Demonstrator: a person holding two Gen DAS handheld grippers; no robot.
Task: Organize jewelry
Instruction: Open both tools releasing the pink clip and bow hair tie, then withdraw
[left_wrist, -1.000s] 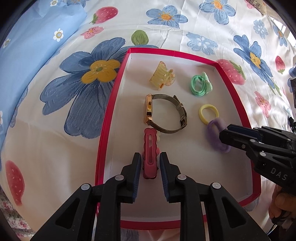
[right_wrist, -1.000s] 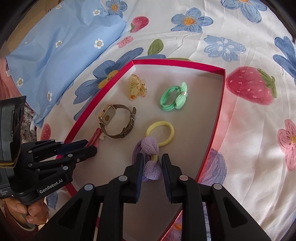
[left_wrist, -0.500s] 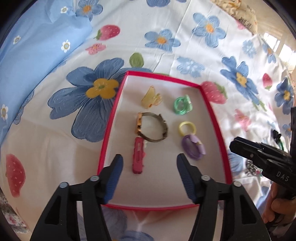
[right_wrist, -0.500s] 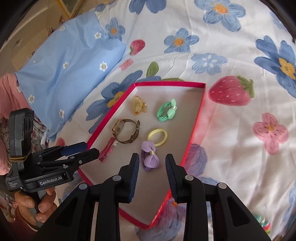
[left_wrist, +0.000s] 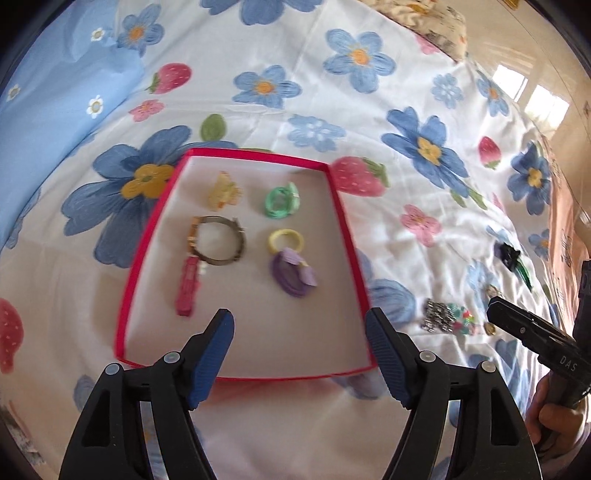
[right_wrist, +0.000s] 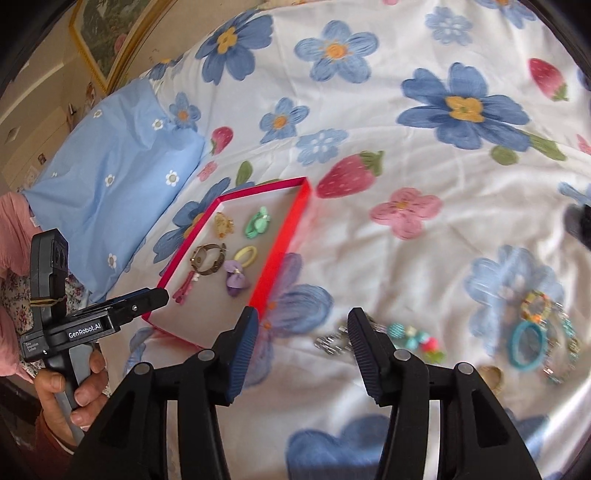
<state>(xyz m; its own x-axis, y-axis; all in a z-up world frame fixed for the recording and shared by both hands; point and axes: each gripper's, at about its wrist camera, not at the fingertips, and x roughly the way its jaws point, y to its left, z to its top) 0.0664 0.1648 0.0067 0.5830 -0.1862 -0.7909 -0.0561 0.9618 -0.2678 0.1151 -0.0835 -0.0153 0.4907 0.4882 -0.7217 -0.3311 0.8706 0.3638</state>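
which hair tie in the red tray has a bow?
The purple hair tie, nearest the tray's open front; the yellow one is a plain loop, the green coiled.

Left tongs (left_wrist: 300, 330) spread empty over red tray (left_wrist: 147, 236), pink clip (left_wrist: 188, 286), watch (left_wrist: 218, 240), purple scrunchie (left_wrist: 291, 275) inside

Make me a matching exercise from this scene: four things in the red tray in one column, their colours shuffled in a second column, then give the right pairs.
Things
1. hair clip
2. watch
3. bow hair tie
4. claw clip

Colours
A. purple
B. pale yellow
C. pink
D. gold face, brown strap

All four lie in the red tray.

Pairs: 1-C, 2-D, 3-A, 4-B
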